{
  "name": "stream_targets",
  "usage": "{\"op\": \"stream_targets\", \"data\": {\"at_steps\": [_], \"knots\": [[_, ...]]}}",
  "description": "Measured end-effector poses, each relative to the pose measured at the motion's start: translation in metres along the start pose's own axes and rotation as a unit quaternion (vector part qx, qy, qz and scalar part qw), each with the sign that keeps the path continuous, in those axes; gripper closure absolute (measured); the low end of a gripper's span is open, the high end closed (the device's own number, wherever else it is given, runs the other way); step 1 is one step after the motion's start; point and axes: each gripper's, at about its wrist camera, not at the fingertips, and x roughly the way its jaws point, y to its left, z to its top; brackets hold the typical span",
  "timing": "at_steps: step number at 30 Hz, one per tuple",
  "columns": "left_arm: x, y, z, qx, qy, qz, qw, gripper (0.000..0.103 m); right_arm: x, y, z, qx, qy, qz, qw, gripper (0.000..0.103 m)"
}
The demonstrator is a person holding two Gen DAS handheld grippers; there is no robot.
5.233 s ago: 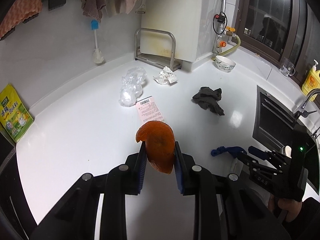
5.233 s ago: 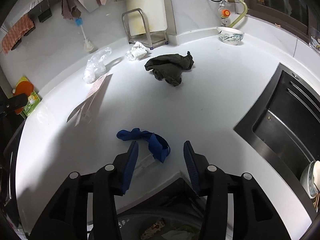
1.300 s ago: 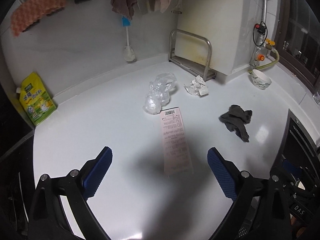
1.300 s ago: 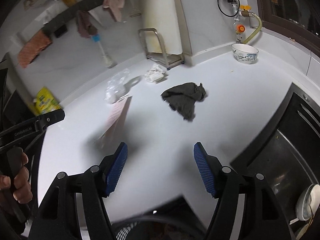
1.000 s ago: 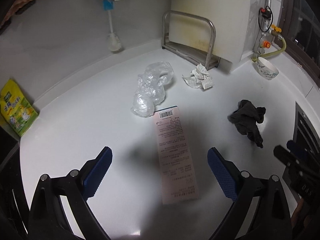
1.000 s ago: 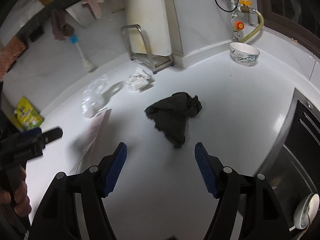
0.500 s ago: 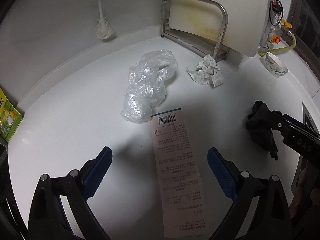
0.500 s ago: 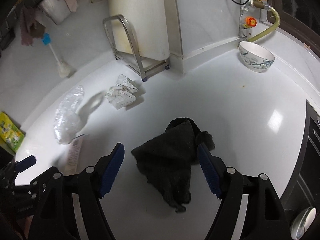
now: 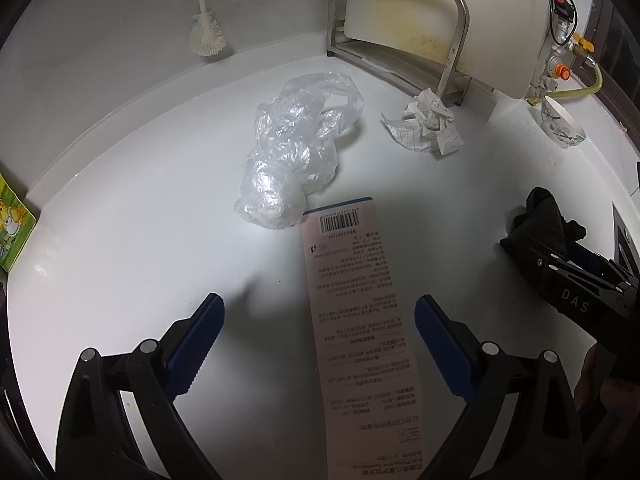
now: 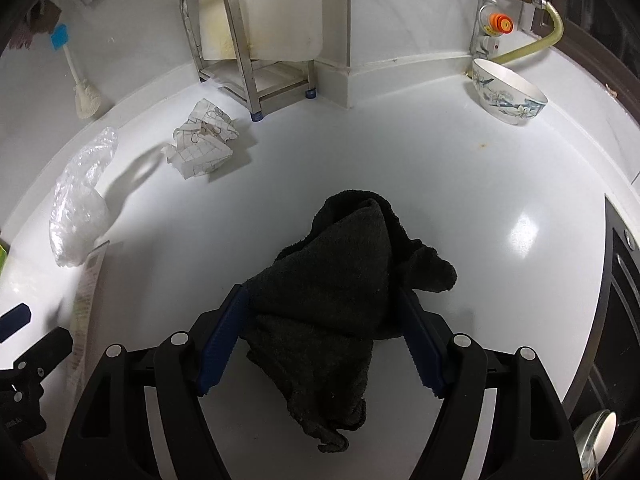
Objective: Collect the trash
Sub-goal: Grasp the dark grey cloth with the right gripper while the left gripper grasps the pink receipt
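Tools have both dropped toward the counter (image 9: 120, 208): my right tool (image 10: 320, 332) straddles the dark cloth (image 10: 336, 292) at lower centre, jaws apart; left tool (image 9: 318, 340), wide apart, frames the receipt (image 9: 356, 320)

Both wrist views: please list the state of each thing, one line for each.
Left gripper: open, astride the slip, not touching it.
Right gripper: open, the rag between its pads.
Slip: flat on the counter, barcode end at the bag.
Rag: crumpled, lying on the counter.
Bag: crumpled, empty-looking.
Paper ball: crumpled, by the rack.
Bowl: upright, inside hidden.
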Motion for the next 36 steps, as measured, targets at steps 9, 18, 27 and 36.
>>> {"op": "stream_targets", "data": {"at_steps": [9,18,27,36], "knots": [[0.009,-0.001,-0.006,0.000,0.008,-0.002,1.0000,0.008,-0.001,0.002,-0.005,-0.005,-0.003,-0.006,1.000,0.036],[0.023,-0.004,-0.015,-0.003,0.026,-0.005,0.9996,0.007,-0.002,0.003,-0.009,-0.010,-0.006,-0.002,1.000,0.050],[0.021,-0.011,-0.019,0.016,0.012,-0.010,0.9998,0.039,-0.007,0.008,-0.012,-0.013,-0.004,0.008,1.000,0.065],[0.014,-0.011,-0.019,0.020,0.010,-0.023,0.9995,0.052,-0.018,0.016,-0.026,-0.011,-0.003,0.019,1.000,0.075]]}}
